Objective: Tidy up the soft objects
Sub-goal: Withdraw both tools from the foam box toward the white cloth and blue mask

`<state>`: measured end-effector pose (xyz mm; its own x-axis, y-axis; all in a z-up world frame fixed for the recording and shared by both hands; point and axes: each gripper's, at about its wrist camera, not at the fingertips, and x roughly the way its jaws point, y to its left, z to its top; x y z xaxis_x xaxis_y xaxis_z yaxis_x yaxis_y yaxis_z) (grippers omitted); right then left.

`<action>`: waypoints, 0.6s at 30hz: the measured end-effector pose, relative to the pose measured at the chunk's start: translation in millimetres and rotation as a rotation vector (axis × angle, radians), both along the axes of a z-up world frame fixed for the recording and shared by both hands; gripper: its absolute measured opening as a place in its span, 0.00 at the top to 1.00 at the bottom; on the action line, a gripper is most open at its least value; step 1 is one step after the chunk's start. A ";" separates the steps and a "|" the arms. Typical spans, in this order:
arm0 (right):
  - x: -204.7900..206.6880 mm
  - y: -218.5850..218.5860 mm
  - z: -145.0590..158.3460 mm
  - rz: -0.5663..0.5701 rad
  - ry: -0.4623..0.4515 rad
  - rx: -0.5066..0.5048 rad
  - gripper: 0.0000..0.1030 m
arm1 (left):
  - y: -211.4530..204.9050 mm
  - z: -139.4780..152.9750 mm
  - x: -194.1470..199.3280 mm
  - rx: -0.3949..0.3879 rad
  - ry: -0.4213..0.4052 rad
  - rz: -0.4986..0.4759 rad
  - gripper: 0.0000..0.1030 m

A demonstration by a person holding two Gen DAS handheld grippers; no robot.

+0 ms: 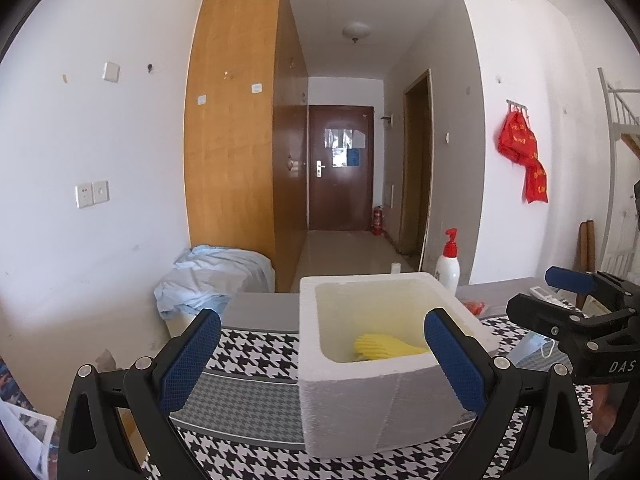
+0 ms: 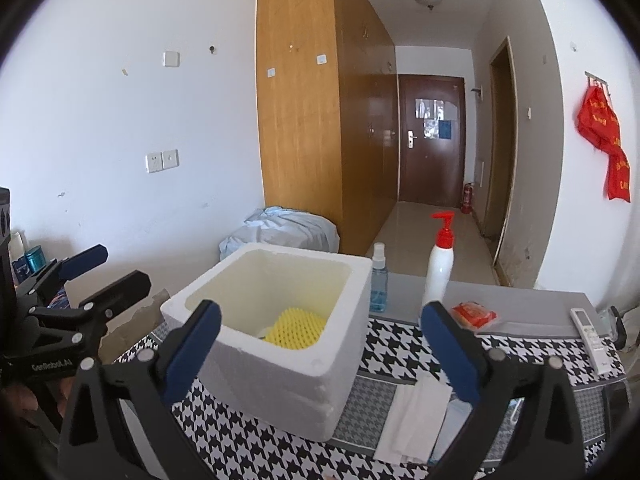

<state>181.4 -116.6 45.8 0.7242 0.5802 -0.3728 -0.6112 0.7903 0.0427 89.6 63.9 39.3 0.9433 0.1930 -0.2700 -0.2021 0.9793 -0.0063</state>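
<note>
A white foam box [image 1: 360, 404] [image 2: 288, 376] stands on the houndstooth cloth. A yellow foam net [image 1: 380, 347] [image 2: 294, 328] lies inside it. My left gripper [image 1: 324, 360] is open and empty, held just before the box's near wall. My right gripper [image 2: 324, 352] is open and empty, above the box's right side and a white folded cloth [image 2: 416, 416]. A face mask [image 1: 534, 350] lies to the right of the box. A red packet [image 2: 474, 315] lies further back. The right gripper also shows at the right in the left wrist view [image 1: 560, 300].
A white pump bottle with a red top [image 2: 440, 268] [image 1: 449, 266] and a blue spray bottle [image 2: 379, 280] stand behind the box. A white remote [image 2: 592, 338] lies at the right. A blue bundle [image 1: 208, 280] lies by the wardrobe [image 1: 232, 140].
</note>
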 end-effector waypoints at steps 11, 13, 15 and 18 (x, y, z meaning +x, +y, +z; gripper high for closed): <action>-5.9 -19.3 -11.7 -0.025 0.010 -0.001 0.01 | -21.1 -9.1 -4.6 -0.006 -0.009 -0.050 0.01; -7.6 -21.9 -13.6 -0.023 0.010 0.001 0.01 | -24.0 -11.6 -4.2 -0.012 -0.006 -0.062 0.01; -9.2 -25.1 -15.1 -0.025 0.009 0.005 0.01 | -24.9 -13.6 -3.6 -0.018 -0.002 -0.067 0.01; -10.3 -29.2 -19.0 -0.032 0.016 0.009 0.01 | -28.0 -16.9 -2.7 -0.023 0.002 -0.076 0.01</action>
<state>171.1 -145.7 26.8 0.7365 0.5603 -0.3790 -0.5848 0.8090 0.0595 86.8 35.9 22.4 0.9544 0.1141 -0.2759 -0.1269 0.9915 -0.0289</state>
